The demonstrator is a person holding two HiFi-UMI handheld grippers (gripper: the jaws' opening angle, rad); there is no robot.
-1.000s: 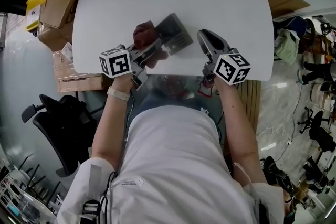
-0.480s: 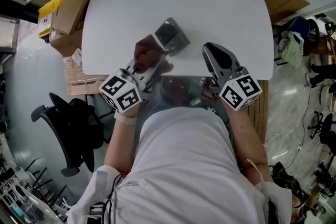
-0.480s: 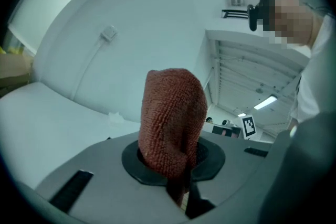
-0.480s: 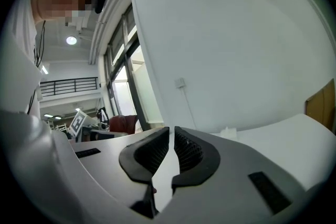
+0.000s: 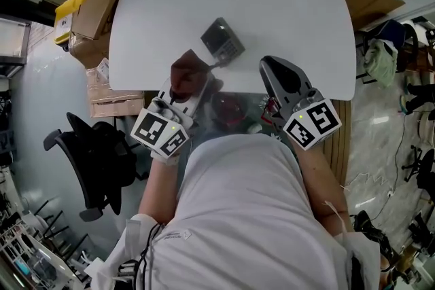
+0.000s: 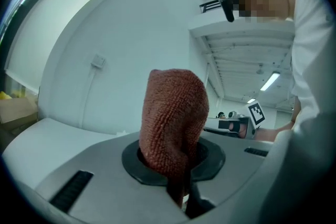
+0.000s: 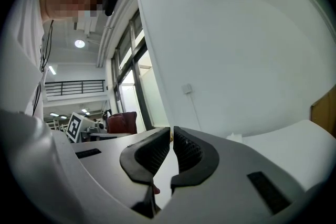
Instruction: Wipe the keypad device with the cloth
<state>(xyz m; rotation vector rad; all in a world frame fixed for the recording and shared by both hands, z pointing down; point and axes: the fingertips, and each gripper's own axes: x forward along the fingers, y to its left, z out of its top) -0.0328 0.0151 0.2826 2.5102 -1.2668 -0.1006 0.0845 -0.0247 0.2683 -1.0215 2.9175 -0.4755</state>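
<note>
Left gripper (image 5: 185, 86), jaws pinched on the red cloth (image 5: 187, 70), is held over the table's near edge, apart from the keypad device (image 5: 222, 41) lying near mid-table. The jaws of the right gripper (image 7: 171, 139) have just been closing, with nothing between them. Risk: left unsteadied, the device may be pushed across the smooth white table (image 5: 292, 10) by wiping. Cardboard boxes (image 5: 87, 10) and an office chair (image 5: 95, 159) are seen off its left edge.

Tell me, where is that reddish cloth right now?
In the head view the cloth is on the left, clamped in the left gripper above the near edge of the white table, close to the keypad device.
</note>
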